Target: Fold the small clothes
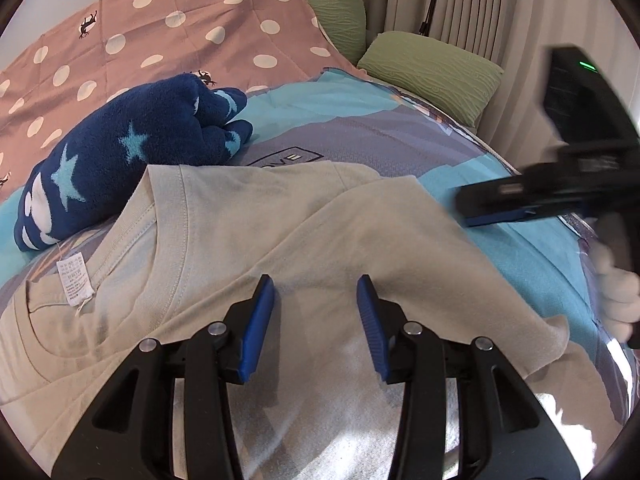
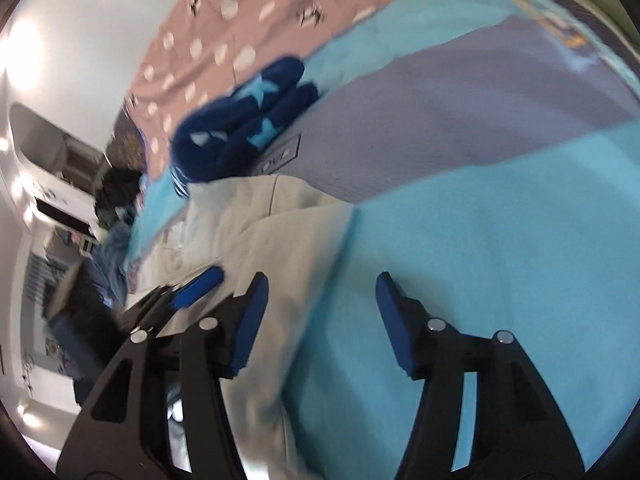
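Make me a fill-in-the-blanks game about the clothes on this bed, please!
1. The dark blue fuzzy garment is patterned with light blue ____.
2. The white care label is sewn inside the ____ T-shirt.
3. The pink cover has white ____ on it.
4. The pillows by the curtain are ____.

Missing words: stars; beige; dots; green

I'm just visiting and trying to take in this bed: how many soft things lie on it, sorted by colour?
Beige: 1, the T-shirt
Navy with pale blue stars: 1, the fleece garment
Green: 2, the near pillow and the far pillow
Pink with white dots: 1, the quilt
Turquoise and grey: 1, the bedspread
Total: 6
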A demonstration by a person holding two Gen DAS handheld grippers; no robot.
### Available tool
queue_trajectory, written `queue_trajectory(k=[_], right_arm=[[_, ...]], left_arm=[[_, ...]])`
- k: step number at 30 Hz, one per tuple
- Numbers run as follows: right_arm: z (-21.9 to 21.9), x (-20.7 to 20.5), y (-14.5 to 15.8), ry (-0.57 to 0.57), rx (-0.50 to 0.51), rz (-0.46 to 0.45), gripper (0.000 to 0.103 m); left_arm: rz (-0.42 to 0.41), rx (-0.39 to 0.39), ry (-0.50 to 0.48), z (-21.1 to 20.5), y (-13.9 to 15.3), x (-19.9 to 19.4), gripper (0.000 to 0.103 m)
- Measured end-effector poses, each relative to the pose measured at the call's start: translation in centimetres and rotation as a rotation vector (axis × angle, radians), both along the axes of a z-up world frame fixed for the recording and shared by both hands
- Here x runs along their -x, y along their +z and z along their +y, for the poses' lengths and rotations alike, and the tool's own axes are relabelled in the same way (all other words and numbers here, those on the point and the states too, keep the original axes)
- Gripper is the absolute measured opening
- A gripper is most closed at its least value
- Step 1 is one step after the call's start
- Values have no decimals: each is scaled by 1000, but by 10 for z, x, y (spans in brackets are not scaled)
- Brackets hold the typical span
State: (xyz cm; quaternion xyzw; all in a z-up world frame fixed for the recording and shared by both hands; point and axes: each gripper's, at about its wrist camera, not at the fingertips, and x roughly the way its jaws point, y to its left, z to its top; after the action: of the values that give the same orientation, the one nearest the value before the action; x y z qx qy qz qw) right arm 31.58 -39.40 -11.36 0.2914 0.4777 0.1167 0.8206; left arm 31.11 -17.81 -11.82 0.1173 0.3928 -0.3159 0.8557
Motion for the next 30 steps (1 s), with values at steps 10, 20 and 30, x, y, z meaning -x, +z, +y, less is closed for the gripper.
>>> queue_trajectory(k=[10,20,30], right_arm=[[11,-17,23,-127,567,-37,0],[61,100,17,158,349,-44,7],[81,143,35,139,401,-150,8]], left_arm=[[32,59,1,7,3,-2,45],[10,27,4,2,3,0,45],[-58,-40,145,100,55,67,48]])
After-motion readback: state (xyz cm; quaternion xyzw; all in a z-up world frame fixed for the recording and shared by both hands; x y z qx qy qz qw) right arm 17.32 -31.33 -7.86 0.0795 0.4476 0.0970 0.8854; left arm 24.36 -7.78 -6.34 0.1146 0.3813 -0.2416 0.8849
